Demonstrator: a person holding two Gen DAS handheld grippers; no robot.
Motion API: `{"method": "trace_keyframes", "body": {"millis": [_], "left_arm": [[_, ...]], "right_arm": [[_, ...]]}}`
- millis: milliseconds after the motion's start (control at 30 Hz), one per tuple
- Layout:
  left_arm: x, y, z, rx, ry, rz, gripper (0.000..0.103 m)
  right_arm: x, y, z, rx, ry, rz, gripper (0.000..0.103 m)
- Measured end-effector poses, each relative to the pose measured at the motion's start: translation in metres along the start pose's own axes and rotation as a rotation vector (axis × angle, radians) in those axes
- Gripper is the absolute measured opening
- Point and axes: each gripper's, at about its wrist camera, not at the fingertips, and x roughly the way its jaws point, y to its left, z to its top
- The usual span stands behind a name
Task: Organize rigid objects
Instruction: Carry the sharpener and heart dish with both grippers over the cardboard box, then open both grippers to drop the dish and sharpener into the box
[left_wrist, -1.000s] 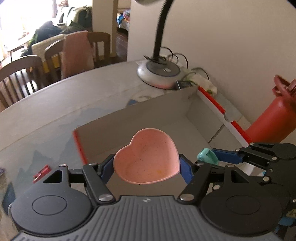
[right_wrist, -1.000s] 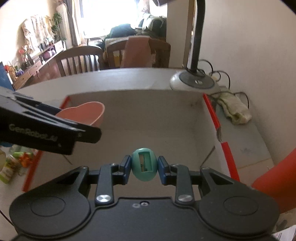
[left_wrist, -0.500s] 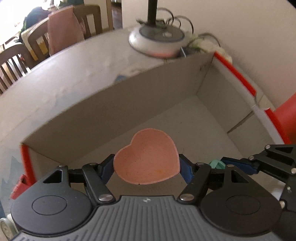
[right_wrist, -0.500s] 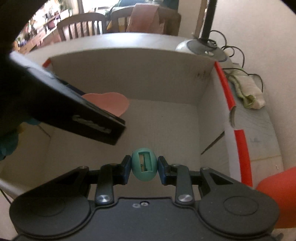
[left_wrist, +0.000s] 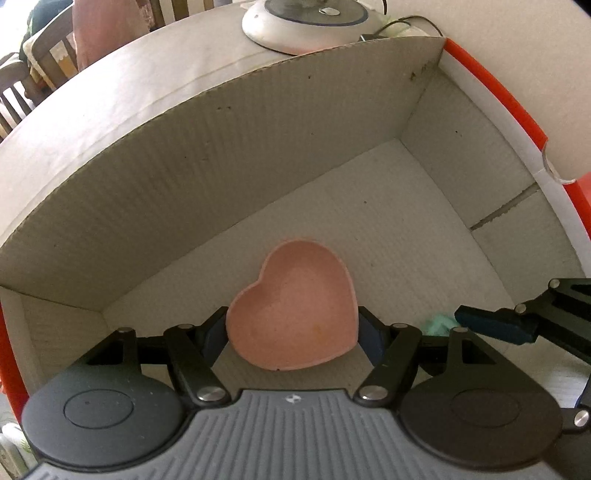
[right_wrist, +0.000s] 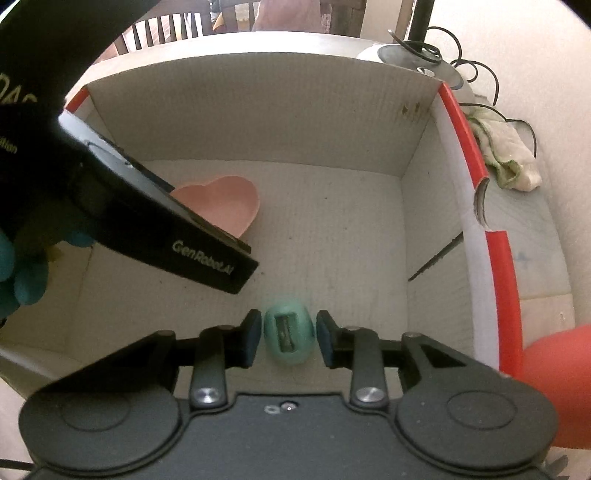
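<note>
Teal sharpener (right_wrist: 289, 338): an egg-shaped pencil sharpener with a slot in its face, low inside the cardboard box (right_wrist: 258, 110), blurred as if in motion; whether it already rests on the box floor I cannot tell.
Right gripper (right_wrist: 284, 338): jaws have just been opening, a sliver of gap on either side of the sharpener, so the pads no longer press on it.
Pink heart dish (left_wrist: 295, 306): pinched across its lobes by the left gripper (left_wrist: 293, 332), low in the box toward the far left corner.
Risk, sharpener: being rounded, it could roll or bounce on the box floor once free, likely ending up under the dish.
Risk, dish: if the left jaws spread while the dish is tilted or above the floor, it may land on its edge or flip over.
Risk, crowding: both grippers share one box and sit near each other; lifting out carelessly could knock one against the other or catch the box wall.
Writing: "GenRobot.AI" in pale letters on the left gripper's side (right_wrist: 203, 258); more lettering further up that body is too cut off to read.
</note>
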Motion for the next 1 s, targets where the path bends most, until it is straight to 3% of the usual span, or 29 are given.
{"method": "trace_keyframes", "body": {"millis": [333, 567, 800, 1000], "left_arm": [[-0.023, 0.003, -0.015, 0.007, -0.030, 0.013, 0.072], [-0.058, 0.006, -0.030, 0.002, -0.098, -0.005, 0.071], [-0.078, -0.002, -0.023, 0.002, -0.172, 0.014, 0.071], [-0.101, 0.001, -0.038, -0.014, -0.225, 0.018, 0.071]], "right_arm": [[-0.016, -0.004, -0.006, 0.051, -0.042, 0.000, 0.044], [-0.034, 0.004, -0.011, 0.072, -0.094, -0.002, 0.055], [-0.053, 0.014, -0.013, 0.080, -0.155, -0.008, 0.061], [-0.064, 0.019, -0.013, 0.087, -0.204, -0.017, 0.064]]}}
